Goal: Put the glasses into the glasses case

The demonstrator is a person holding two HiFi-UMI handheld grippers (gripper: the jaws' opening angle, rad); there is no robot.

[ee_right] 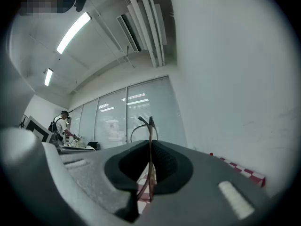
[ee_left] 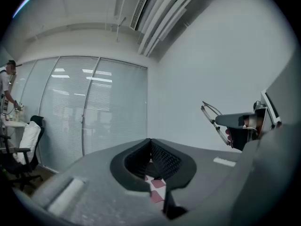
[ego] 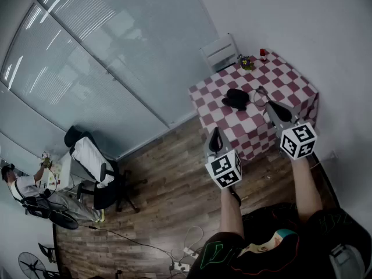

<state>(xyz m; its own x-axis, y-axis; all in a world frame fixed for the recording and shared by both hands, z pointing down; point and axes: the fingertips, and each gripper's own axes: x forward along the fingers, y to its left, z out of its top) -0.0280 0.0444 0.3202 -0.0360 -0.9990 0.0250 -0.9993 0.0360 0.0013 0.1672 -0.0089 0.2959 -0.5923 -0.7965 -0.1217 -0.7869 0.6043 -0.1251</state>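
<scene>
Standing on edge, the glasses [ee_right: 150, 128] are gripped by the closed right tongs [ee_right: 151, 147] above the checked desk [ego: 279, 74]. In the head view the black glasses case [ego: 236, 98] lies on the desk near them, at about 9 o'clock. The left tongs [ego: 216, 132] are closed on nothing, at 7 o'clock of the case.

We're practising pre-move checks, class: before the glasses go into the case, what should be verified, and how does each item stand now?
1. Right gripper shut on glasses: ok.
2. Left gripper free, fingers together: ok.
3. Case on table: ok.
4. Case open: cannot tell.
5. Nothing between glasses and case: ok.
</scene>
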